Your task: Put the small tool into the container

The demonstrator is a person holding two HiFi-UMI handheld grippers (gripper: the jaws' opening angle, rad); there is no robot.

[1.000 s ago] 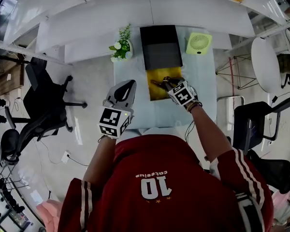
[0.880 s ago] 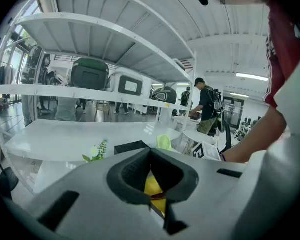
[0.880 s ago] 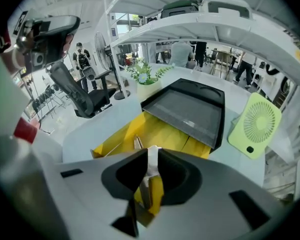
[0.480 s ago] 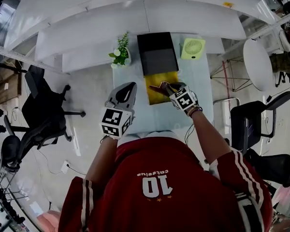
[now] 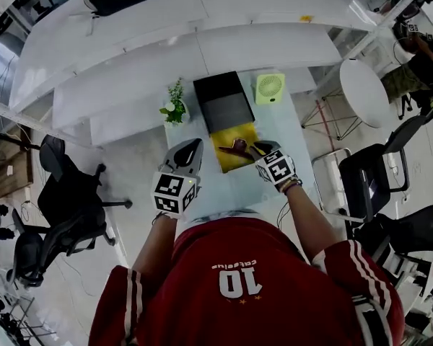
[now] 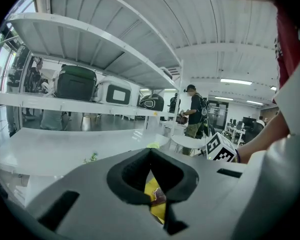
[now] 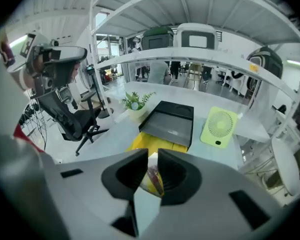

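Pale shelving rings a small worktop (image 5: 220, 187). A potted plant (image 5: 173, 107) stands at its 10 o'clock. The left tool (image 5: 190, 148) hangs at 7 o'clock, jaws pressed together on nothing. The black container (image 5: 222, 101) sits at 12 o'clock with nothing in it that I can see, and a yellow mat (image 5: 227, 162) lies against its near edge. Over that mat the right tool (image 5: 254, 150) pinches the small tool (image 5: 236, 147). A green fan (image 5: 270, 87) is at 1 o'clock. Gripped, I'd say; the carry toward 12 o'clock and the release remain.
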